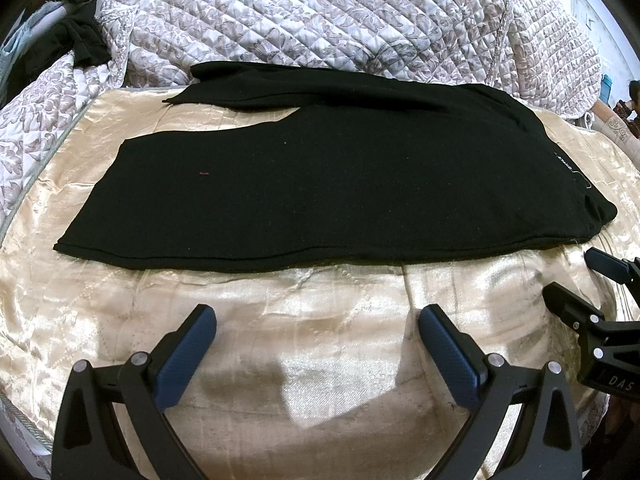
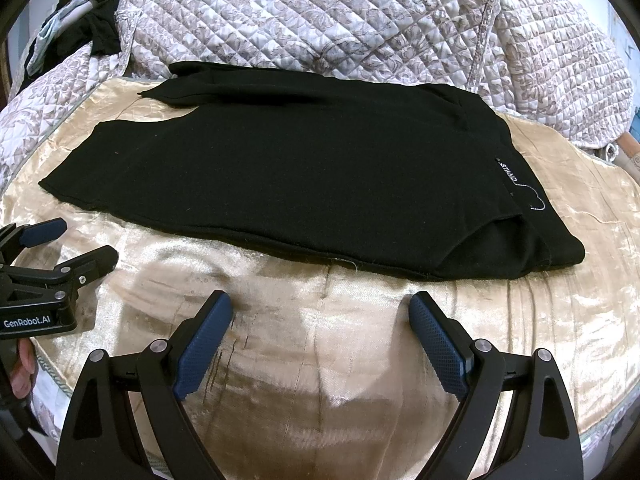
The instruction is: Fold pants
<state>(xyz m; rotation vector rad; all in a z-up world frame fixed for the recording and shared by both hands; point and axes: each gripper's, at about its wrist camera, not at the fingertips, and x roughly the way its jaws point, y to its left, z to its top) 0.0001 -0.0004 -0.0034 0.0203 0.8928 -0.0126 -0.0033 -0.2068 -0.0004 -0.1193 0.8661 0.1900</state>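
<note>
The black pants (image 1: 320, 184) lie spread flat across a shiny cream satin bedcover (image 1: 320, 320), waistband end toward the right and leg hems toward the left. One leg runs along the near side; the other lies behind it, its hem reaching the foot of a heaped quilted floral bedspread (image 1: 340, 16). A small label with white lettering (image 2: 509, 174) sits near the waistband, with a loose white thread (image 2: 534, 200) just beside it. In the left wrist view a tiny red fleck (image 1: 204, 175) shows on the near leg.

Both grippers hover over bare satin on the near side of the pants, apart from the cloth. The left gripper (image 1: 318, 328) has its blue-padded fingers spread wide with nothing between them. The right gripper (image 2: 320, 316) is likewise spread wide and holds nothing. Each appears at the edge of the other's view, jaws parted.

At far left, dark clothing (image 1: 76, 44) lies bunched beside the bedspread. Part of a hand (image 2: 22, 364) shows below the left gripper's body.
</note>
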